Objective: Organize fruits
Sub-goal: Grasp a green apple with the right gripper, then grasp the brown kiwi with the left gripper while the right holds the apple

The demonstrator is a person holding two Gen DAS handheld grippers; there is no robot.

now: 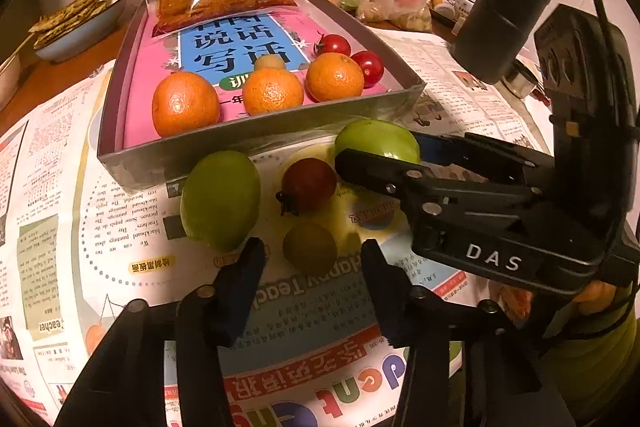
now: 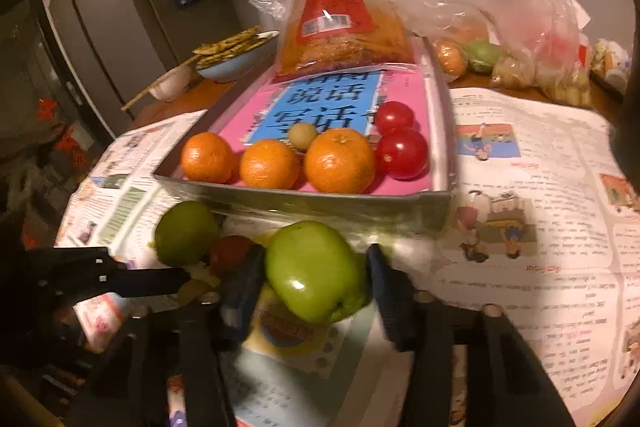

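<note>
Three mandarins [image 2: 339,160], two cherry tomatoes [image 2: 401,153] and one small longan [image 2: 303,136] sit in the grey tray [image 2: 304,201]. On the newspaper [image 2: 540,227] before it lie two green apples, one upright between the right gripper's [image 2: 316,281] spread fingers, untouched. The left gripper [image 1: 310,259] gapes around another longan [image 1: 309,247].

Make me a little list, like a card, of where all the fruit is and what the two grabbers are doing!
in the tray: three oranges, two red tomatoes, one small tan fruit
on the newspaper: two green fruits, one dark red tomato, one small brown fruit
right gripper: open, fingers either side of the nearer green fruit
left gripper: open, fingers either side of the small brown fruit
other green fruit: untouched
</note>
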